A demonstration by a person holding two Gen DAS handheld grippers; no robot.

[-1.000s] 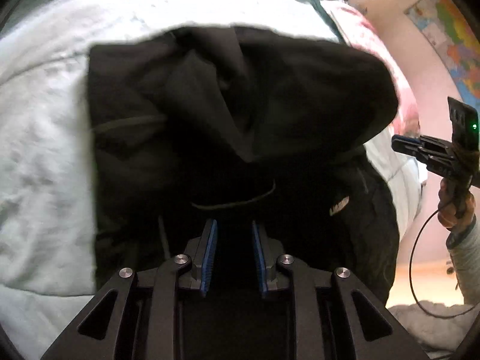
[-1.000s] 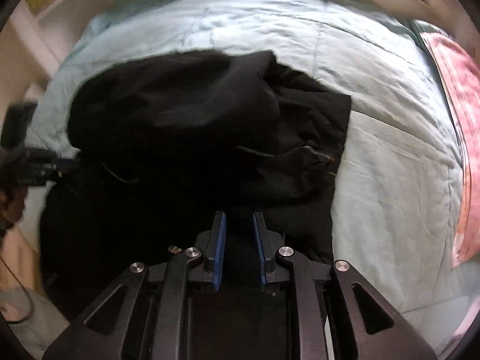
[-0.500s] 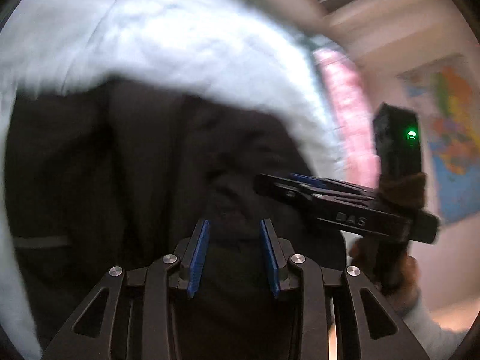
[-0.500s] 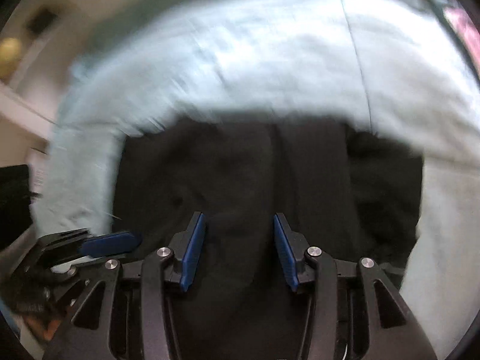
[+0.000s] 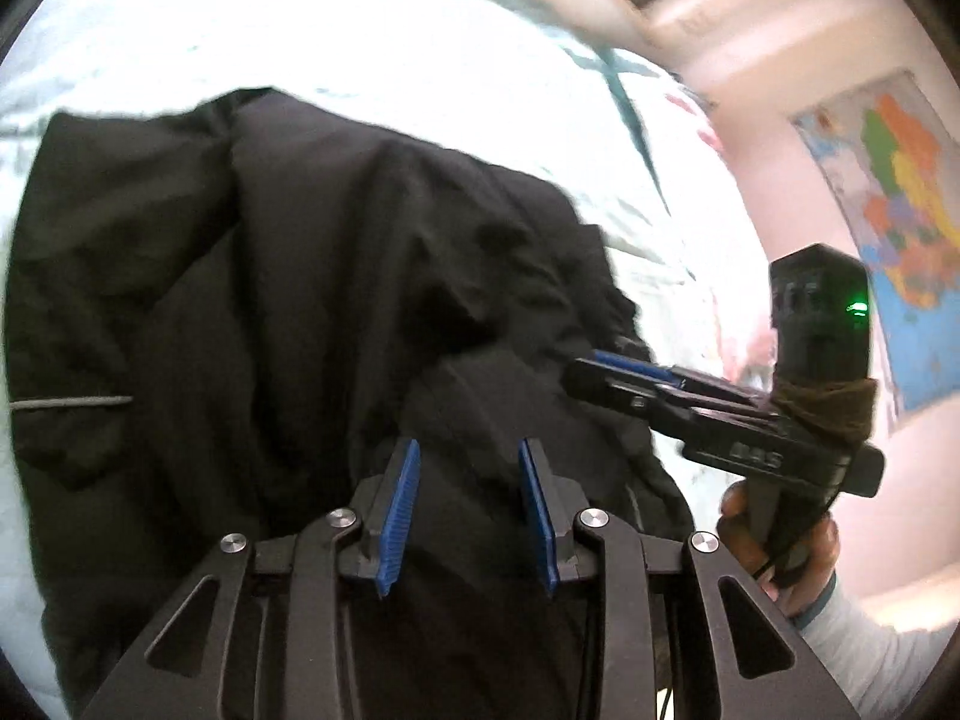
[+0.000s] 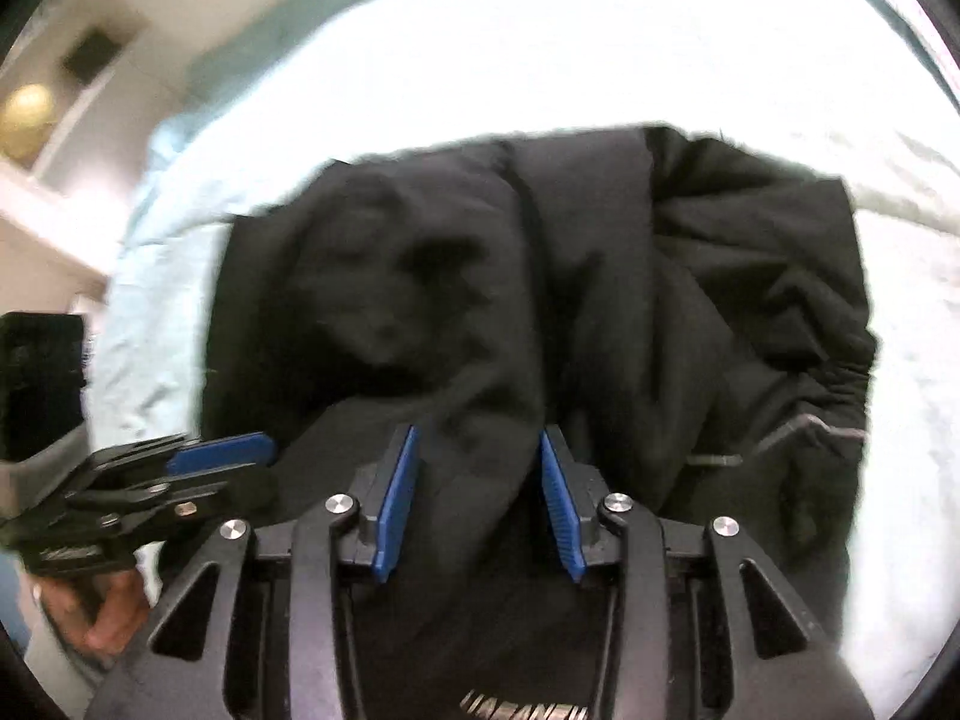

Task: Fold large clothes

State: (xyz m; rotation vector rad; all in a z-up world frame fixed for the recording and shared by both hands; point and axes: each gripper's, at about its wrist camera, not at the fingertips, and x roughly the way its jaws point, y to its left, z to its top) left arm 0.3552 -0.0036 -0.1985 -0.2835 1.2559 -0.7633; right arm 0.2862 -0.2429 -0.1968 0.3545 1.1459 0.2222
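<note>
In the left wrist view, a pale bedcover (image 5: 360,48) fills the upper left and top of the frame, and a black jacket (image 5: 252,312) lies bunched on it across the left and centre, with a thin grey line on its fabric at the far left edge. At lower centre the left gripper (image 5: 468,504) has its blue-padded fingers (image 5: 399,516) spread apart with dark cloth showing in the gap; the pads do not press on it. To the right of centre the right gripper (image 5: 606,366) reaches in from the right edge toward the jacket's side, held by a hand (image 5: 774,546), with a green light on its black housing; how its fingers stand cannot be told here. A coloured map (image 5: 900,204) hangs on the pink wall at upper right

In the right wrist view, the left gripper (image 6: 240,456) enters at lower left beside the jacket (image 6: 540,276), which fills the centre. At lower centre the right gripper (image 6: 480,492) is spread wide, a fold of jacket running between the pads untouched. The bedcover (image 6: 660,48) spans the top and right
</note>
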